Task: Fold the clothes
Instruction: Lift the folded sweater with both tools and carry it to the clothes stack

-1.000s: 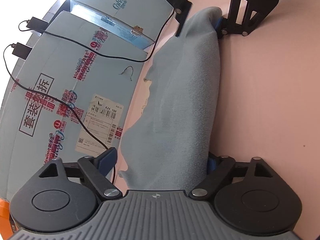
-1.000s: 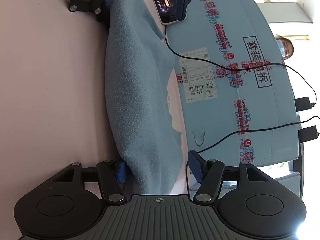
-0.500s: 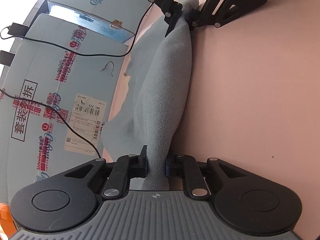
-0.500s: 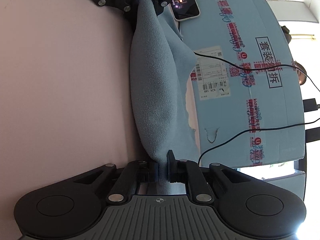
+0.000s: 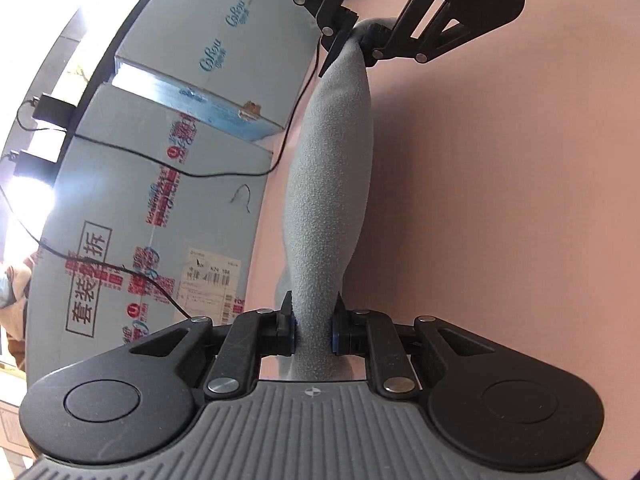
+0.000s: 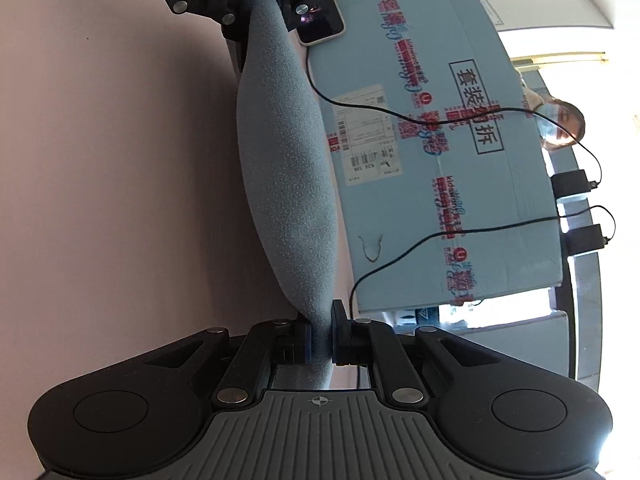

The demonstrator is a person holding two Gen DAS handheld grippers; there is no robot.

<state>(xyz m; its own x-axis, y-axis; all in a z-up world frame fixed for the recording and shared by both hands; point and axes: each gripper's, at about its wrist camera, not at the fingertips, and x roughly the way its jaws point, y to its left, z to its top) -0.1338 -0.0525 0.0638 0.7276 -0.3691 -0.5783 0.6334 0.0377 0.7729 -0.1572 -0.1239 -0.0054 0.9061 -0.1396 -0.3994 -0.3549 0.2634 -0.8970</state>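
Above the pink table (image 5: 500, 200), between two sets of tongs: one blue-grey cloth (image 5: 328, 200), stretched into a taut roll. Left gripper (image 5: 313, 330) clamped tight on one end, jaws nearly together with the fabric bunched between blue pads. Right gripper (image 6: 321, 340) closing on the other end, cloth pinched between its jaws; seen again far off in the left wrist view (image 5: 366, 38). Beside the cloth, on the side away from the bare table: two light blue cartons (image 5: 140, 200), the upper one printed "CoBou" three times, the lower one carrying red tape, one white barcode label (image 6: 366, 132) and boxed Chinese characters. Across the cartons, two black cables (image 6: 460, 240) ending in two black adapters (image 6: 584, 236). Near the cloth's far end, one phone (image 6: 322, 26), screen lit.
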